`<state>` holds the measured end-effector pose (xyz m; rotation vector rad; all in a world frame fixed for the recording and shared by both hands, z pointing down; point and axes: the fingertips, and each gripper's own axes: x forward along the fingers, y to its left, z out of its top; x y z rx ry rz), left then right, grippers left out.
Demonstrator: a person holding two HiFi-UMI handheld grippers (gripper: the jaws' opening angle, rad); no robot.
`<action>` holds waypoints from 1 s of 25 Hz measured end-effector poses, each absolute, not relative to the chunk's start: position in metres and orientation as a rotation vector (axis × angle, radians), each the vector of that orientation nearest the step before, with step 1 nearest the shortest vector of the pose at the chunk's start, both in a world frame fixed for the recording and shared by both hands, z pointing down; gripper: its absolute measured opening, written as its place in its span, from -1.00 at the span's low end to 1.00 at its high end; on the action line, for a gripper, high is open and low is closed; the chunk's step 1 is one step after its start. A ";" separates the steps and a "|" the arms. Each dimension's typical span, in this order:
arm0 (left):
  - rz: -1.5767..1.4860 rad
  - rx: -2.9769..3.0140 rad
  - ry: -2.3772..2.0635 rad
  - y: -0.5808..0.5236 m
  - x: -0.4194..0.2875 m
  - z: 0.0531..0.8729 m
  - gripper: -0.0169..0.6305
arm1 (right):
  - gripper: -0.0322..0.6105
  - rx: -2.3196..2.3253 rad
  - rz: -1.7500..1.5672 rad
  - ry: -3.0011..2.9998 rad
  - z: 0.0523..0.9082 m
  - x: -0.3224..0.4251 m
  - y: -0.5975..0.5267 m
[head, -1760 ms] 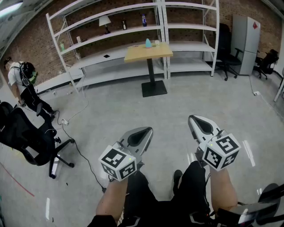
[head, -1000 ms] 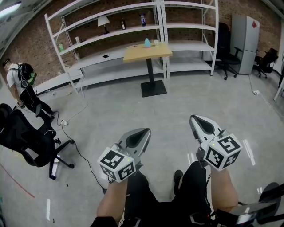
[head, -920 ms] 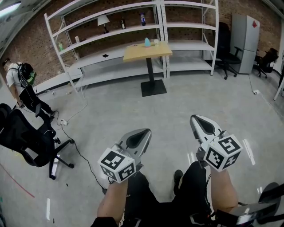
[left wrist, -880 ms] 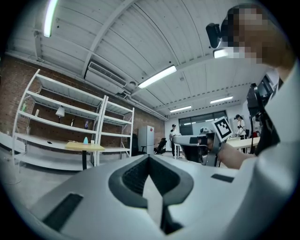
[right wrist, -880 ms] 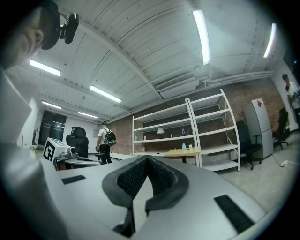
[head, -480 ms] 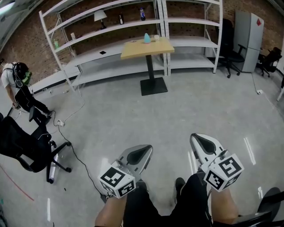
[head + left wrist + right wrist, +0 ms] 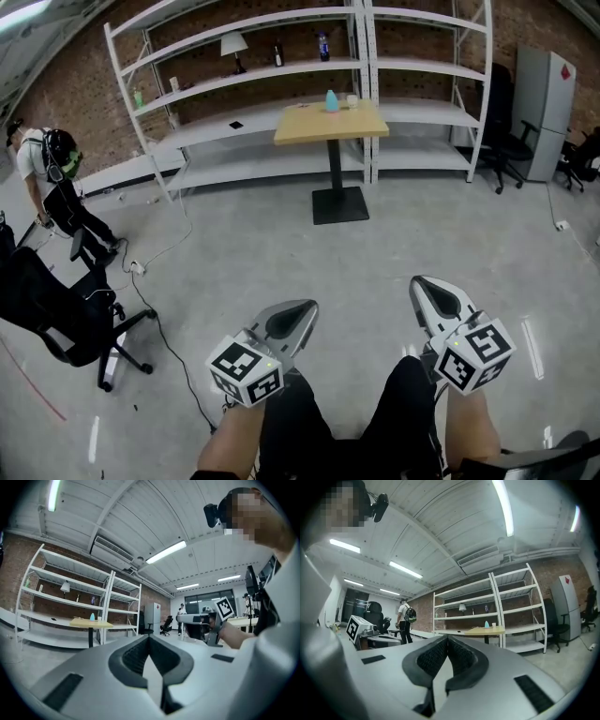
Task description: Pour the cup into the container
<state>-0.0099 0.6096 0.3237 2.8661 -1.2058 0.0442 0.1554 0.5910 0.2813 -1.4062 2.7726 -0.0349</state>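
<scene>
- Clenched tight, nothing grasped: left gripper (image 7: 298, 308), right gripper (image 7: 430, 287).
- Ribbed black pads (image 7: 133, 656) in smooth grey shells.
- Upper centre: square wooden table (image 7: 307, 127), blue cone-shaped container (image 7: 331, 100), small pale cup (image 7: 352, 100).

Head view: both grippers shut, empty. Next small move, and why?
Probably step forward toward the wooden table: the cup and a light-blue object stand on it, far off and beyond reach of the shut, empty left gripper and right gripper.
</scene>
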 end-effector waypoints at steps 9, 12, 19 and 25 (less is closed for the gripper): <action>0.017 2.877 -1.223 0.530 -0.023 0.319 -0.94 | -0.90 -1.394 -0.045 2.799 0.292 0.142 0.523; 0.030 2.855 -1.189 0.492 -0.017 0.330 -0.94 | -0.90 -1.401 -0.104 2.795 0.306 0.145 0.490; 0.066 2.899 -1.155 0.409 -0.008 0.318 -0.94 | -0.90 -1.413 -0.099 2.741 0.299 0.149 0.400; 0.046 2.905 -1.172 0.333 -0.024 0.316 -0.94 | -0.90 -1.410 -0.048 2.737 0.290 0.132 0.323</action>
